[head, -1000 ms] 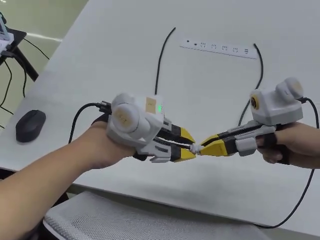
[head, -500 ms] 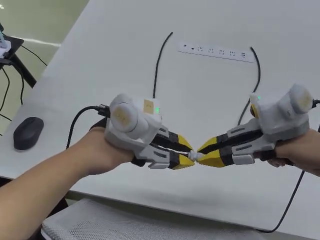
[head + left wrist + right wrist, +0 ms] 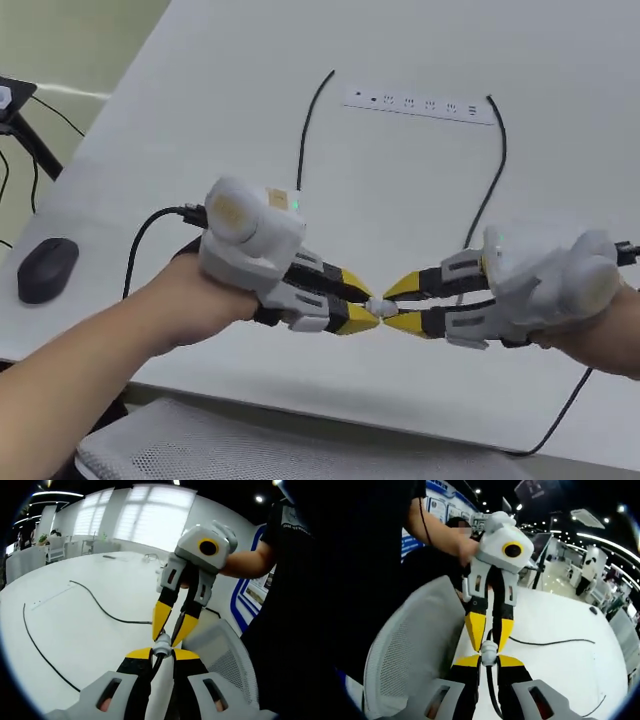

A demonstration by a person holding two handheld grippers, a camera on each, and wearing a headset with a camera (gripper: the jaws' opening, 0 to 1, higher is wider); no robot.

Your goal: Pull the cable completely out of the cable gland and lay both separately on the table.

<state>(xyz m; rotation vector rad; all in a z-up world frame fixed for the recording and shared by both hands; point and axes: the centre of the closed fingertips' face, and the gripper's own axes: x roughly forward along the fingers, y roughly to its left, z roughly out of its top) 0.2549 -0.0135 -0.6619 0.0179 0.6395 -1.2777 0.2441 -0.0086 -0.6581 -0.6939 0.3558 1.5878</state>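
Observation:
A small white cable gland [image 3: 380, 308] hangs in the air between the two gripper tips, above the table's front edge. My left gripper [image 3: 362, 306] comes in from the left and is shut on the gland [image 3: 161, 645]. My right gripper [image 3: 392, 305] meets it tip to tip from the right. A thin black cable [image 3: 492, 685] leaves the gland [image 3: 489, 653] and runs back between the right jaws, which are shut on it close to the gland. Where exactly each pair of jaws bites is partly hidden.
A white power strip [image 3: 420, 105] lies at the back of the white table [image 3: 200, 120], with black cords [image 3: 305, 130] [image 3: 490, 190] trailing forward. A dark mouse [image 3: 47, 268] sits at the left edge. A grey mesh chair [image 3: 250, 450] stands just below the front edge.
The right gripper has rolled, so its camera box has dropped from above the hand to the side. Both hands have sunk slightly and stayed tip to tip on the gland.

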